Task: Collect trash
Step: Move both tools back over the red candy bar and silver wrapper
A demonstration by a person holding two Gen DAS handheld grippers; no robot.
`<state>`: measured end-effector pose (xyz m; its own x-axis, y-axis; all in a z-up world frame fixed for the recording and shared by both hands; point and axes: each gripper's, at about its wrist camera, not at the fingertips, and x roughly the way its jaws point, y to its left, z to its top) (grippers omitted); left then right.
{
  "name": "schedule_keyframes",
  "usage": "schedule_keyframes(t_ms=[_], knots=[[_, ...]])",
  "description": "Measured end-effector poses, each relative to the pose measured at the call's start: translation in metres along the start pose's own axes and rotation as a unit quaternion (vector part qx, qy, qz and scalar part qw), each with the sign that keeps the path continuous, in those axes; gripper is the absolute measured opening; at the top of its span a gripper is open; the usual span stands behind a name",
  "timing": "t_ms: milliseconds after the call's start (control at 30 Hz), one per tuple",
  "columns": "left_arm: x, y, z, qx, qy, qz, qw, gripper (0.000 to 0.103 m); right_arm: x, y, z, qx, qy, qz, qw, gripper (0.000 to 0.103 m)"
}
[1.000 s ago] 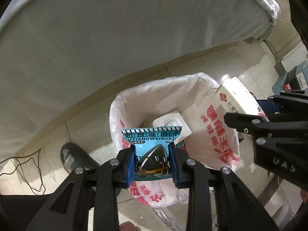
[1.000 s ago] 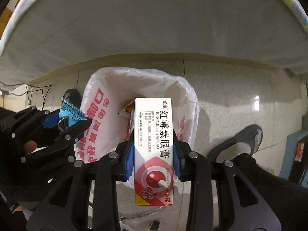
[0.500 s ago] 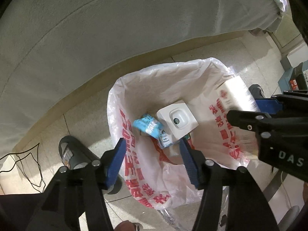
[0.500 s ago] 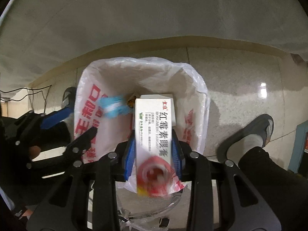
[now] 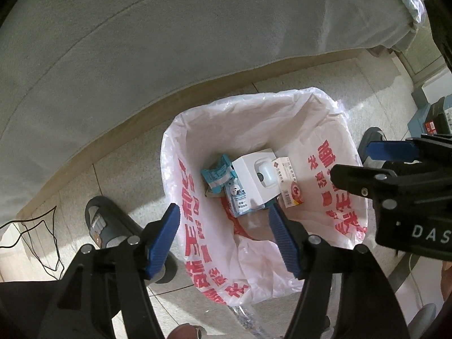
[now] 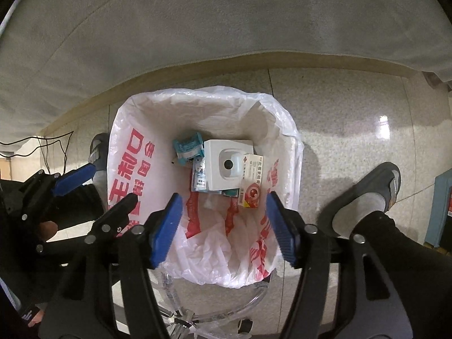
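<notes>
A bin lined with a white bag with red print [image 5: 333,175] [image 6: 124,169] stands on the floor. Inside lie a blue snack packet [image 5: 216,173] [image 6: 188,147], a white box [image 5: 258,180] [image 6: 226,166], a red-and-white ointment box [image 5: 288,186] [image 6: 251,180] and a small blue-white packet [image 5: 238,200]. My left gripper [image 5: 224,234] is open and empty above the bin's near side; it also shows in the right wrist view [image 6: 96,186]. My right gripper [image 6: 221,217] is open and empty above the bin; it also shows in the left wrist view [image 5: 367,161].
A grey bed or mattress side [image 5: 169,42] [image 6: 226,14] runs along behind the bin. The person's slippered feet [image 5: 107,226] [image 6: 375,189] stand either side of it. Black cables [image 5: 34,240] lie at the left. Boxes [image 5: 435,118] stand at the far right.
Both grippers opened. The blue snack packet dropped from the left one into the bin, then the ointment box dropped from the right one and lies beside the white box.
</notes>
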<state>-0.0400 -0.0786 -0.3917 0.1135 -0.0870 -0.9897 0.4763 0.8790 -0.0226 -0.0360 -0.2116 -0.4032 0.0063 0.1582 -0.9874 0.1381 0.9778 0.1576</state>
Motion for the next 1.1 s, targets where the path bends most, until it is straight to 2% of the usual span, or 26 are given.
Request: schedule_keyframes(t_ms=[133, 300, 433, 467, 533, 567, 600, 800, 967, 1100], knots=[[-0.004, -0.001, -0.001, 0.004, -0.003, -0.001, 1.0, 0.065, -0.007, -0.001, -0.001, 0.01, 0.005, 0.006, 1.0, 0.066], [-0.017, 0.001, 0.001, -0.002, -0.014, -0.014, 0.9998, 0.067, -0.027, 0.001, -0.006, 0.011, -0.007, 0.003, 1.0, 0.072], [-0.034, -0.003, 0.0, 0.003, -0.03, -0.01, 0.9995, 0.068, -0.047, -0.001, -0.01, 0.017, -0.016, 0.011, 1.0, 0.072], [-0.043, -0.004, 0.0, 0.003, -0.04, -0.012, 0.9991, 0.07, -0.054, 0.0, -0.011, 0.014, -0.022, 0.015, 1.0, 0.073], [-0.053, -0.005, 0.0, -0.001, -0.051, -0.004, 0.9987, 0.076, -0.068, -0.002, -0.013, 0.017, -0.035, 0.01, 0.999, 0.083], [-0.06, -0.004, 0.0, -0.004, -0.062, -0.004, 0.9981, 0.084, -0.075, -0.003, -0.014, 0.019, -0.045, 0.008, 0.999, 0.083], [-0.068, -0.003, 0.001, -0.009, -0.072, -0.006, 0.9974, 0.087, -0.083, -0.005, -0.015, 0.021, -0.053, 0.011, 0.998, 0.083], [-0.108, 0.001, 0.006, -0.023, -0.115, -0.007, 0.9931, 0.094, -0.123, -0.01, -0.018, 0.027, -0.09, 0.014, 0.996, 0.083], [-0.138, 0.011, 0.016, -0.045, -0.132, 0.005, 0.9903, 0.095, -0.157, -0.004, -0.02, -0.002, -0.118, 0.005, 0.993, 0.083], [-0.163, 0.022, 0.032, -0.058, -0.141, 0.001, 0.9883, 0.095, -0.19, -0.002, -0.013, -0.023, -0.143, -0.004, 0.99, 0.083]])
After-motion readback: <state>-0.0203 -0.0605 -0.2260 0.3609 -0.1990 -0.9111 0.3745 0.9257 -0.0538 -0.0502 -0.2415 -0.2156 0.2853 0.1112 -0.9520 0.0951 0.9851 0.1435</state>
